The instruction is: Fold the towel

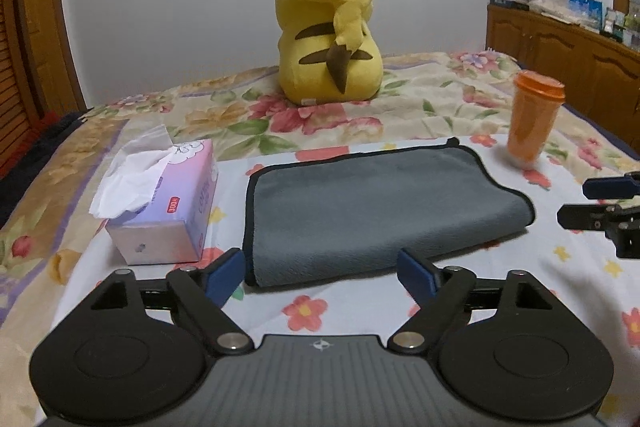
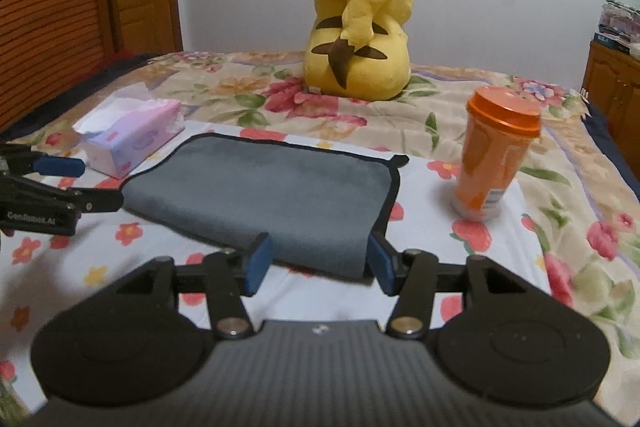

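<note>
A grey towel (image 1: 372, 211) with black trim lies folded flat on the floral bedsheet; it also shows in the right wrist view (image 2: 272, 195). My left gripper (image 1: 320, 273) is open and empty, just in front of the towel's near left corner. My right gripper (image 2: 320, 263) is open and empty, its fingers either side of the towel's near right corner, just in front of it. The right gripper (image 1: 600, 203) shows at the right edge of the left wrist view, and the left gripper (image 2: 68, 183) at the left edge of the right wrist view.
A pink tissue box (image 1: 168, 199) stands left of the towel, also in the right wrist view (image 2: 128, 139). An orange lidded cup (image 1: 532, 119) stands to its right, also in the right wrist view (image 2: 496, 155). A yellow plush toy (image 1: 328, 27) sits behind. Wooden cabinets (image 1: 560, 59) line the right wall.
</note>
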Demonstrator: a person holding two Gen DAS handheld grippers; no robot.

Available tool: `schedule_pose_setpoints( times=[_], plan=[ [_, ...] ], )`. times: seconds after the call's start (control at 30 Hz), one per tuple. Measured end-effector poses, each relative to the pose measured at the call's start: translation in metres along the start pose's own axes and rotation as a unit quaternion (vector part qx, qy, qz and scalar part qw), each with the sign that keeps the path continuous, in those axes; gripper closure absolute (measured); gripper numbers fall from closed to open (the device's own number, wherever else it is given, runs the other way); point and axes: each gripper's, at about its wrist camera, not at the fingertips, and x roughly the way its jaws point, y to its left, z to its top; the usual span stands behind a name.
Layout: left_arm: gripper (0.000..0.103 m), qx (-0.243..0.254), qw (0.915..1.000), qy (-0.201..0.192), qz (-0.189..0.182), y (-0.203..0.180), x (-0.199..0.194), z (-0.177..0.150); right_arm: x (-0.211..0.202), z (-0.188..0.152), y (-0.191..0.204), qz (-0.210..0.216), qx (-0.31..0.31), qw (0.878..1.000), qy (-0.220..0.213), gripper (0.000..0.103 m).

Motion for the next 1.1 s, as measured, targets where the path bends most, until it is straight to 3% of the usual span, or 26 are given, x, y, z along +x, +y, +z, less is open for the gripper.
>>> schedule_pose_setpoints(
  times=[0.23,0.37,0.6,1.1],
  plan=[
    [0.005,-0.006,0.9999,-0.01,0.003,-0.007,-0.022,-0.005,-0.022,-0.011,0.001,-0.004,0.007,1.0,-0.001,0.038],
    [0.0,-0.012,0.9999,-0.009,0.004,-0.008,-0.031,-0.012,-0.03,-0.018,0.003,-0.007,0.011,1.0,-0.001,0.017],
    [0.0,-0.016,0.9999,0.0,-0.002,-0.012,-0.041,-0.025,-0.039,-0.028,0.007,-0.011,0.022,1.0,0.005,0.0],
    [0.0,-0.023,0.9996,0.001,0.018,-0.033,-0.083,-0.036,-0.071,-0.041,0.019,-0.02,0.048,0.999,0.003,0.0]
  ],
)
